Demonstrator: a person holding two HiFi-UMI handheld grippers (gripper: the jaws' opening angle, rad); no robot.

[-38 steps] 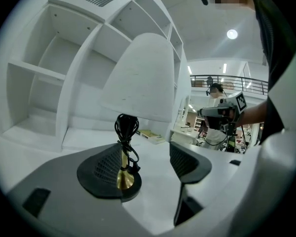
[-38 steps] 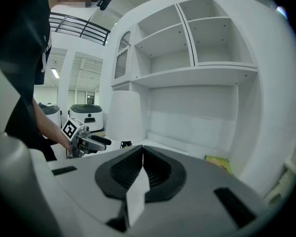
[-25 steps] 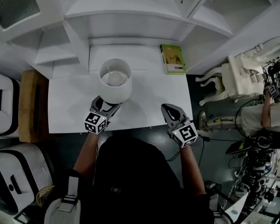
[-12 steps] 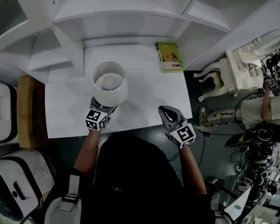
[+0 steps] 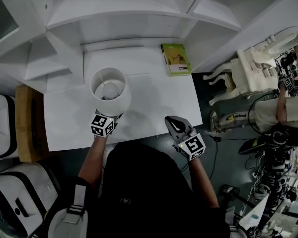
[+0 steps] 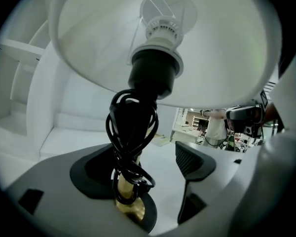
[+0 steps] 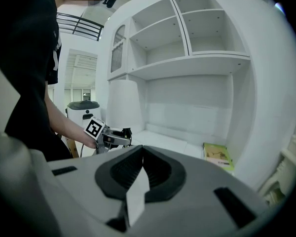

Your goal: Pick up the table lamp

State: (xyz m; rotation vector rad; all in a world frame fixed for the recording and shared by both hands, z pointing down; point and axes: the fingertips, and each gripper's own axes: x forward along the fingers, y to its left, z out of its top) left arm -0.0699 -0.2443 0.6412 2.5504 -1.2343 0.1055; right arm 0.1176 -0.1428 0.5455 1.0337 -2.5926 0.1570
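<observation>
View from above and from each hand-held gripper. A table lamp point(image 5: 109, 90) stands on a white tabletop point(image 5: 154, 108) toward its left side, in front of white shelves point(image 7: 187, 63).

The left gripper point(image 6: 143, 163) reaches in low under the white shade point(image 6: 197, 48). That is probably because the slim brass stem point(image 6: 127, 201) gives a firmer hold than the broad shade. Its fingers point(image 6: 193, 162) have just been opening and now stand wide. The stem is between them, close against the left-hand one, and neither appears to press on it yet. A black cord point(image 6: 130, 132) is coiled around the stem, most likely to keep it from trailing. A grasp here would probably close on cord as well as metal.

The right gripper point(image 7: 140, 169) hovers at the near edge of the tabletop, well apart from the lamp. Its fingers are closed together and hold nothing that I can make out. It looks to be waiting out of the way.

A green book point(image 5: 175, 59) lies flat at the back right corner of the tabletop. Its cover has print and a small picture, but these are too small to read. The only other markings are black-and-white square patterns on the gripper cubes. No brand name is legible anywhere.
</observation>
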